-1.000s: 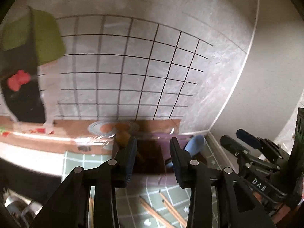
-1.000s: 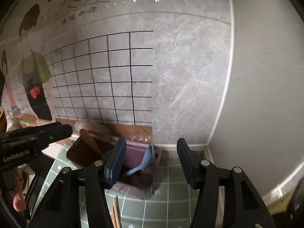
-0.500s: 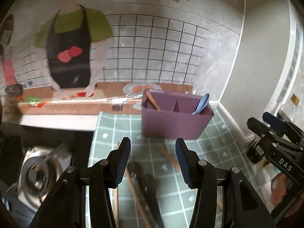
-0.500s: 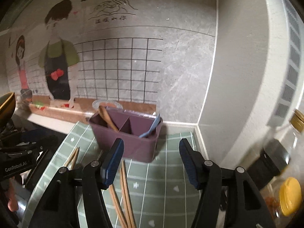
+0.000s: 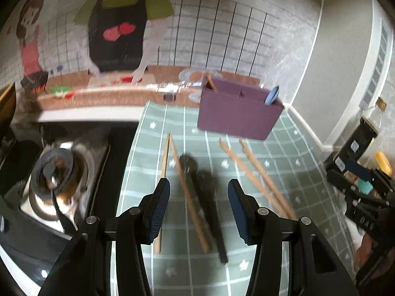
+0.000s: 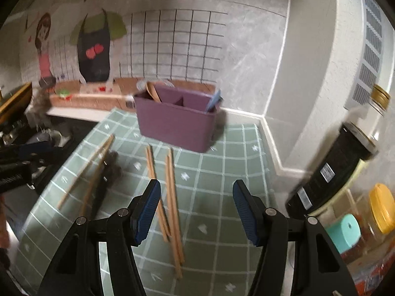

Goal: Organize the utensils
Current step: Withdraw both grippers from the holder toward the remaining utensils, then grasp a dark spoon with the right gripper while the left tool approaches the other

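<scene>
Two hand-held grippers hover over a green grid-patterned mat [image 6: 222,172] on a kitchen counter. The left gripper [image 5: 198,209], its jaws apart after opening wider with nothing between them, points down at a black long-handled utensil [image 5: 205,197] lying between 2 pairs of wooden chopsticks: the left pair [image 5: 177,180] just beside it and the right pair [image 5: 256,175] farther off. The right gripper [image 6: 196,209] is likewise spread and empty, above that right pair. Behind, near the wall, a purple divided plastic utensil caddy [image 6: 175,123] holds a wooden spoon [image 6: 151,91] in its left compartment and a blue spoon [image 6: 213,102] in its right.
</scene>
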Motion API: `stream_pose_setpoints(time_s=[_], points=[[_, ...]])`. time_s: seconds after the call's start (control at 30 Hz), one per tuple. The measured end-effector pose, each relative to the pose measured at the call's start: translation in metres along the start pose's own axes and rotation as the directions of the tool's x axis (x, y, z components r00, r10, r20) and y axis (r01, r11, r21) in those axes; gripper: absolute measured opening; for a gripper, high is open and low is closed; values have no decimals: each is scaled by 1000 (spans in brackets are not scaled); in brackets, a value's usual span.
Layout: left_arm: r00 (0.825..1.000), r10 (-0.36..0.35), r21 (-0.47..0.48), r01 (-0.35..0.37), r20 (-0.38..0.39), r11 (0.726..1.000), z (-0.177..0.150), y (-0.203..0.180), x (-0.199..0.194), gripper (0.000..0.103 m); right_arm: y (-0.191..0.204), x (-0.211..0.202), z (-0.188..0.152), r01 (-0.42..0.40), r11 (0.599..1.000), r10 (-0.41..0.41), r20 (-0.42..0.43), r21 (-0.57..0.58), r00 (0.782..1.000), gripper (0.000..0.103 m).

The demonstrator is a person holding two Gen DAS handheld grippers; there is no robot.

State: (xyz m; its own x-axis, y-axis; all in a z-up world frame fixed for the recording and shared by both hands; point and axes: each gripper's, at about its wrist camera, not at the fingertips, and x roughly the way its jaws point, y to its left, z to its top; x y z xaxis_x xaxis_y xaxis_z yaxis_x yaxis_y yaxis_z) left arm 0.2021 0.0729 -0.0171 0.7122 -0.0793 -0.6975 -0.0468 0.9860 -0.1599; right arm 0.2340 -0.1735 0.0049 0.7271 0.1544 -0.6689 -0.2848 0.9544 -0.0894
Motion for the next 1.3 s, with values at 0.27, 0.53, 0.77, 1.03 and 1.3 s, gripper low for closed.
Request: stream_pose_setpoints(time_s=[0.27,0.53,0.77,1.03,1.3], points=[[996,-36,-15,35,-81,999,-55,14,-1,50,-11,2,-42,-82,996,78,-81,-38,994,47],[993,-58,-42,54,-106,998,-76,14,-2,50,14,21,-57,-206,975,191,-166,-80,967,33],[995,16,-102,-26,-98,994,-76,41,-13,50,70,38,-48,-275,958,256,-188,-83,948,33],[997,57,-149,-63,-45,987,-66,66,-25,50,111,88,-13,-320,947,312,-189,-9,931,36],[997,66,-174,-73,-45,982,-62,81,-21,50,122,135,8,-297,949,313,-224,102,923,38]])
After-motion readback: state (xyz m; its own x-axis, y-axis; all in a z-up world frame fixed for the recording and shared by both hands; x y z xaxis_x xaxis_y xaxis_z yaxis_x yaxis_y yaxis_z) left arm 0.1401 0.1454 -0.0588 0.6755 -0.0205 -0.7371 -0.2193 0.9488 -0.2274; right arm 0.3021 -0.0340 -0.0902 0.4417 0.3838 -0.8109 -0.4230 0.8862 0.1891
